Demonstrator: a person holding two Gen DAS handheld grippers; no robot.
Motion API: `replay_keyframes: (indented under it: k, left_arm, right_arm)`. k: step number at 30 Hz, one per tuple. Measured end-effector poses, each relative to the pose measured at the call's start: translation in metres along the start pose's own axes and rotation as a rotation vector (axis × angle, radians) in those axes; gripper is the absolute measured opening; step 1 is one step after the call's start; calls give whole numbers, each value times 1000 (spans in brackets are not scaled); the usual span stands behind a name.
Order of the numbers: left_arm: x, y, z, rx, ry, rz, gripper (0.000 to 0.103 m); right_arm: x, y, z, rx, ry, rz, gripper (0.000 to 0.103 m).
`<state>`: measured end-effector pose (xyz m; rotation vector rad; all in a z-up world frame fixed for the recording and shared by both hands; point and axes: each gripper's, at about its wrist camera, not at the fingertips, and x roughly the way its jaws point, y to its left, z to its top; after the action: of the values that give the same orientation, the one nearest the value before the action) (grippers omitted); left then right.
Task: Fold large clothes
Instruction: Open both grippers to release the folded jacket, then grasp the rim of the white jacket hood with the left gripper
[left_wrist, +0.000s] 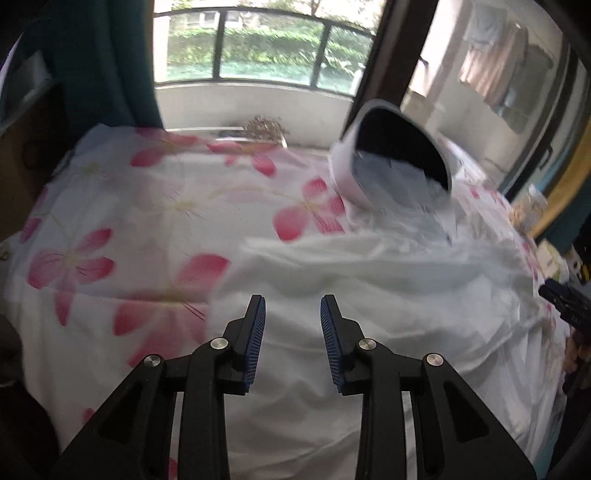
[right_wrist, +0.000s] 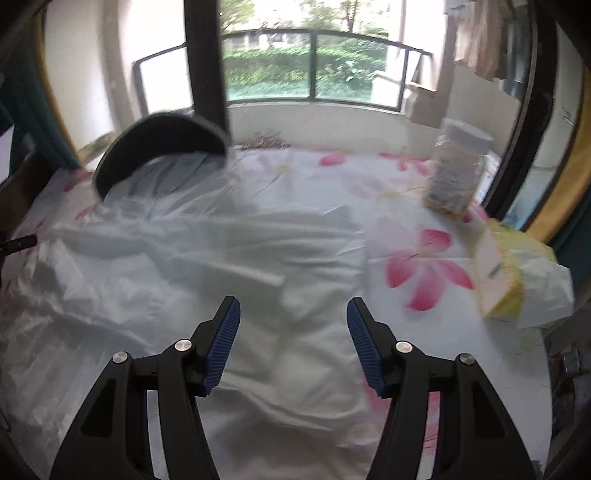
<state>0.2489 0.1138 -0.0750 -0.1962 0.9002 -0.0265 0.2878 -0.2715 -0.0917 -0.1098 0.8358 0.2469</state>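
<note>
A large white garment (left_wrist: 369, 288) lies crumpled on a table covered with a white cloth printed with pink flowers (left_wrist: 122, 221). Part of the garment spills out of a tipped white basket with a dark inside (left_wrist: 399, 155). My left gripper (left_wrist: 293, 306) is open and empty, hovering above the garment's near edge. In the right wrist view the garment (right_wrist: 207, 258) spreads over the left and middle, with a folded sleeve-like strip across it. My right gripper (right_wrist: 293, 308) is open and empty above the garment's right part. The basket (right_wrist: 159, 147) sits at the far left.
A clear jar with a white lid (right_wrist: 454, 173) stands at the far right of the table. A yellow-and-pink box and a white plastic bag (right_wrist: 517, 284) lie at the right edge. A window with a dark railing (left_wrist: 258, 44) is behind the table. A dark curtain (left_wrist: 99, 62) hangs at left.
</note>
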Motion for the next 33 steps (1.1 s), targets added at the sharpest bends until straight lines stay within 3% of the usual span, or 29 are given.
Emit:
replay_keyframes:
  k: [3, 4, 6, 11, 13, 16, 18, 22, 23, 26, 29, 33]
  left_arm:
    - [19, 0, -12, 18, 66, 36, 33]
    - [17, 0, -16, 43, 26, 40, 33]
    - [16, 1, -16, 47, 28, 40, 33]
    - [5, 8, -7, -32, -9, -72, 33]
    - [-1, 6, -2, -70, -28, -104, 37]
    - [-11, -1, 6, -120, -68, -71, 47]
    - [-21, -2, 8, -150, -125, -108, 62]
    - [-38, 0, 11, -202, -226, -211, 72]
    - [-40, -1, 13, -202, -238, -208, 73]
    - [-44, -11, 21, -168, -266, -107, 74]
    - [-35, -19, 35, -135, -213, -57, 74]
    - [-12, -29, 55, -83, -122, -88, 74]
  right_arm:
    - [12, 13, -6, -73, 27, -5, 60]
    - [16, 14, -8, -82, 45, -17, 60]
    - [22, 10, -10, -66, 78, -27, 60]
    - [5, 0, -2, -28, 25, -15, 60]
    - [-3, 1, 3, -21, 3, -12, 60]
    - [-14, 3, 11, -13, -39, -7, 60]
    - [-21, 6, 16, -2, -63, 15, 60]
    - [-28, 13, 26, 2, -98, 30, 60]
    - [-29, 14, 29, 5, -104, 35, 60]
    - [-31, 17, 40, 12, -125, 45, 60]
    - [-28, 18, 52, 16, -134, 55, 60]
    - [-17, 18, 71, 29, -132, 70, 60]
